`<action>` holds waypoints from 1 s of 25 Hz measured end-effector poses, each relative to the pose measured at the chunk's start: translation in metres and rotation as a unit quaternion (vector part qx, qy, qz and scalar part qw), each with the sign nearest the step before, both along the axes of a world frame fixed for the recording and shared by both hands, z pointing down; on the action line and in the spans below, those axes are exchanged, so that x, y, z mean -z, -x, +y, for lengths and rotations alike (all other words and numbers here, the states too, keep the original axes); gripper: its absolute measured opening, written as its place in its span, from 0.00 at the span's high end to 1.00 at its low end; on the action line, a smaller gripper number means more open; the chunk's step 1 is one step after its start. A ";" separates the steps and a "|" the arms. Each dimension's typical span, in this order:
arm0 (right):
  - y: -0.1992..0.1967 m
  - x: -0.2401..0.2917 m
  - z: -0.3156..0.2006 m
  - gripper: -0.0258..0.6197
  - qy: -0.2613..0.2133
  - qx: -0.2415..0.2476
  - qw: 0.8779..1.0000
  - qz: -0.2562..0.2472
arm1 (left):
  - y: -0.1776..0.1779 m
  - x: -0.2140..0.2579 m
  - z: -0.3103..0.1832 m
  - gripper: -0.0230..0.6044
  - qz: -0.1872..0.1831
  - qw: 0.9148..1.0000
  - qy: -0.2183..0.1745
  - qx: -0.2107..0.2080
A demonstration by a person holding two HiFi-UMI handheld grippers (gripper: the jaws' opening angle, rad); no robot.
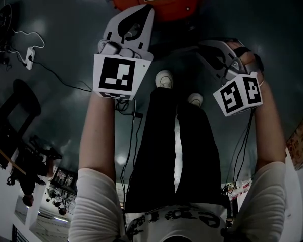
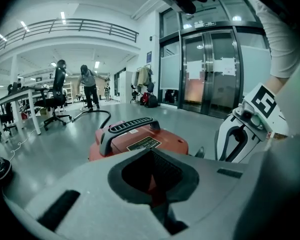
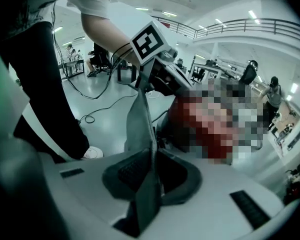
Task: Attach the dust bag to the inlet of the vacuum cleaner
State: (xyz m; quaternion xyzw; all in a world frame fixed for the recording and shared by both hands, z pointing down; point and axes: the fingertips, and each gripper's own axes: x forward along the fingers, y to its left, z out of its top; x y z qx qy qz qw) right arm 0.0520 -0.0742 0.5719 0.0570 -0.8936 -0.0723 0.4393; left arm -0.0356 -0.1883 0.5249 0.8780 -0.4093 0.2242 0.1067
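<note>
Holding the dust bag short of the vacuum cleaner

I have the right gripper (image 3: pixel 151 156) clenched on the dust bag (image 3: pixel 140 124). The bag is a thin grey sheet, edge-on to the camera, pinched between the pads and standing up out of the jaws. The left gripper (image 2: pixel 151 156) has its jaws together with nothing in them that I can see. It points at the vacuum cleaner (image 2: pixel 172 145), which has a red body and a black handle (image 2: pixel 132 125) on top. The vacuum cleaner sits on the floor just beyond the person's shoe (image 1: pixel 164 78).

Step, as I judge it: bringing the dust bag in, fitting not begun. The bag is in the air, apart from the vacuum cleaner. No view shows me the inlet, so the next move calls for finding it first. After that, turn the bag so its opening faces the inlet and press it on squarely. The left gripper is free to steady the far end. A sheet this thin will likely flop if pushed from one edge.

Views:
- **Right gripper view:** the only one that shows the grip on the bag.
- **Head view:** too dark there to pick the bag out, but it alone shows both grippers side by side, apart, with the vacuum cleaner beyond.
- **Left gripper view:** a clean look at the vacuum cleaner's top, and a black hose (image 2: pixel 93 111) on the floor behind it.
</note>
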 end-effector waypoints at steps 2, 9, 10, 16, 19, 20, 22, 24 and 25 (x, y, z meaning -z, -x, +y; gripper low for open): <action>0.001 0.001 0.001 0.90 -0.006 -0.009 1.000 -0.007 | 0.001 0.001 0.001 0.96 0.000 1.000 0.000 -0.001; -0.003 0.005 -0.008 0.74 0.014 -0.071 0.997 -0.016 | 0.000 0.000 0.000 0.96 0.000 1.000 0.005 0.005; -0.004 0.005 -0.007 0.74 0.014 -0.073 0.997 -0.017 | 0.001 0.000 0.001 0.96 0.000 1.000 0.006 0.005; -0.008 0.019 -0.007 0.74 0.002 -0.105 0.993 -0.043 | 0.003 -0.005 0.000 0.96 0.012 1.000 0.018 0.019; -0.012 0.044 -0.018 0.74 0.014 -0.174 0.980 -0.096 | 0.003 -0.004 -0.001 0.96 0.021 0.999 0.030 0.035; -0.012 0.052 -0.022 0.74 0.029 -0.201 0.972 -0.117 | 0.003 -0.002 -0.001 0.96 0.022 0.999 0.029 0.040; -0.012 0.066 -0.029 0.74 0.061 -0.248 0.954 -0.156 | 0.004 0.003 -0.002 0.96 0.024 0.998 0.024 0.050; -0.015 0.080 -0.040 0.76 0.065 -0.296 0.935 -0.182 | 0.005 0.013 -0.004 0.96 0.035 0.997 0.019 0.066; -0.019 0.089 -0.048 0.88 0.053 -0.323 0.926 -0.189 | 0.006 0.022 -0.006 0.96 0.042 0.996 0.013 0.074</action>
